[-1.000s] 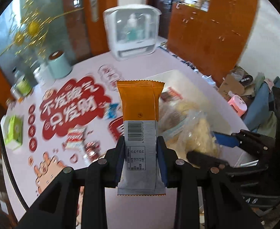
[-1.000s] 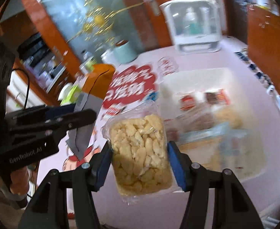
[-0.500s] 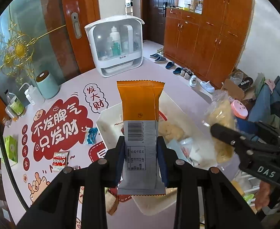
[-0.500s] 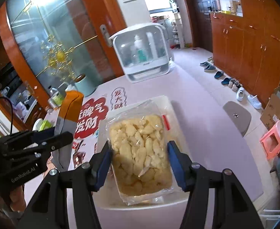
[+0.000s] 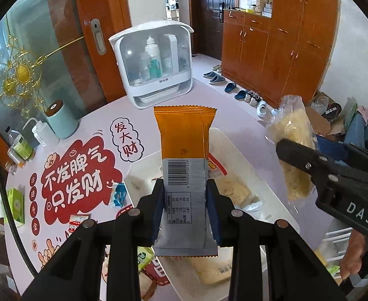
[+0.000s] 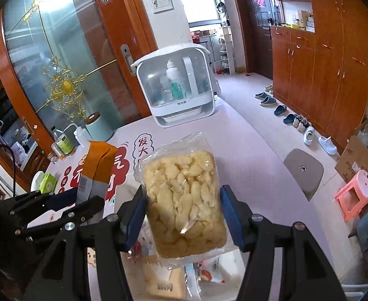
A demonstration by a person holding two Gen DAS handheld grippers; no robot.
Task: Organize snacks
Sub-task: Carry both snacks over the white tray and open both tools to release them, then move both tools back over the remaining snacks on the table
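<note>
My left gripper [image 5: 185, 213] is shut on an orange and grey snack bar [image 5: 184, 150], held upright above a white tray [image 5: 264, 183] that holds several snack packs. My right gripper [image 6: 182, 215] is shut on a clear bag of pale yellow chips [image 6: 184, 200], held above the same tray [image 6: 231, 258]. The right gripper with its chip bag [image 5: 294, 150] shows at the right of the left wrist view. The left gripper with the bar [image 6: 96, 170] shows at the left of the right wrist view.
Loose small snack packets [image 5: 118, 194] lie on the pink table with a red printed mat [image 5: 76, 173]. A white cabinet box [image 5: 156, 62], a teal canister [image 5: 61, 120] and bottles [image 5: 20, 145] stand at the far side. A green box [image 5: 14, 204] sits left.
Both grippers have risen and tilted up from the tray, each still holding its snack. The view now takes in more of the room and less of the tray.
</note>
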